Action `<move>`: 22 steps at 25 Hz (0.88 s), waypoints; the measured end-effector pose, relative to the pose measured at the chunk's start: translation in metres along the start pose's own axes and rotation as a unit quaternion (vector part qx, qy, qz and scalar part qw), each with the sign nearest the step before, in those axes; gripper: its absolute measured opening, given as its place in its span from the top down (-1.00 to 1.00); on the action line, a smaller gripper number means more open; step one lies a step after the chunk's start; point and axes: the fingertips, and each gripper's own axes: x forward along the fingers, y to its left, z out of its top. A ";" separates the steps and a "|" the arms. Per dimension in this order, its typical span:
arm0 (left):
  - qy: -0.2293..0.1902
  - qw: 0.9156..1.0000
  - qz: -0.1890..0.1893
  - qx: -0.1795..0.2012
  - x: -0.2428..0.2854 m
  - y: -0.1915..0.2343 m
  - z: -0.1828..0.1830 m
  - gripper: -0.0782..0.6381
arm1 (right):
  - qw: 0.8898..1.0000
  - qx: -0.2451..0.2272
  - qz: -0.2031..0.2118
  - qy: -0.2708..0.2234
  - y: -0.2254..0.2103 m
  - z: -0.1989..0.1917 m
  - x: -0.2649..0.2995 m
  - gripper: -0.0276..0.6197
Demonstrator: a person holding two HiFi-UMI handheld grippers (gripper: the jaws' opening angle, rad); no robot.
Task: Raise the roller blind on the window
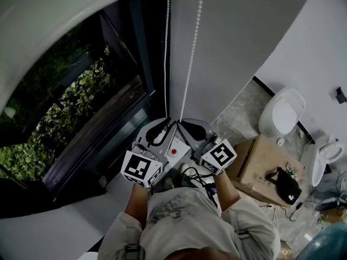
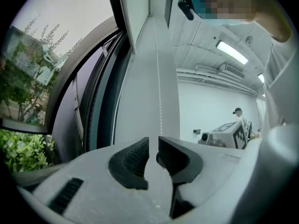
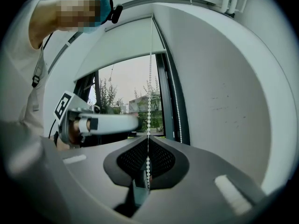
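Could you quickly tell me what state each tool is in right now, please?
Left tool: open a little, the white beaded blind chain passing loose between its jaws.
Right tool: shut on that chain's other strand.

We hold both grippers side by side before us: left gripper (image 2: 153,160) jaws slightly parted, right gripper (image 3: 147,160) jaws pinched on the bead chain (image 3: 149,92).

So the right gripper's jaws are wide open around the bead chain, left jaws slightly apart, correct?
Not quite. The right gripper is shut on the bead chain, as the right gripper view shows. The left gripper does have its jaws slightly apart.
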 end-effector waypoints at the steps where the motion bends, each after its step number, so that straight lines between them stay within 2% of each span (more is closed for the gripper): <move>1: -0.010 1.000 -0.006 0.007 0.002 -0.002 0.011 0.58 | 1.000 0.000 0.000 0.000 0.000 0.000 0.000 0.88; 5: -0.042 0.998 -0.022 0.034 0.008 -0.007 0.050 0.59 | 1.000 -0.001 -0.002 0.000 -0.001 0.000 0.000 0.88; 9: -0.069 0.996 -0.033 0.044 0.016 -0.012 0.076 0.59 | 1.000 -0.002 -0.001 0.000 -0.001 0.000 0.001 0.88; 19: -0.091 0.994 -0.039 0.047 0.030 -0.008 0.102 0.60 | 1.000 -0.003 -0.003 0.001 0.002 0.000 0.004 0.88; 22: -0.091 0.994 -0.035 0.052 0.032 -0.009 0.105 0.73 | 1.000 -0.003 -0.002 0.001 0.002 0.000 0.005 0.88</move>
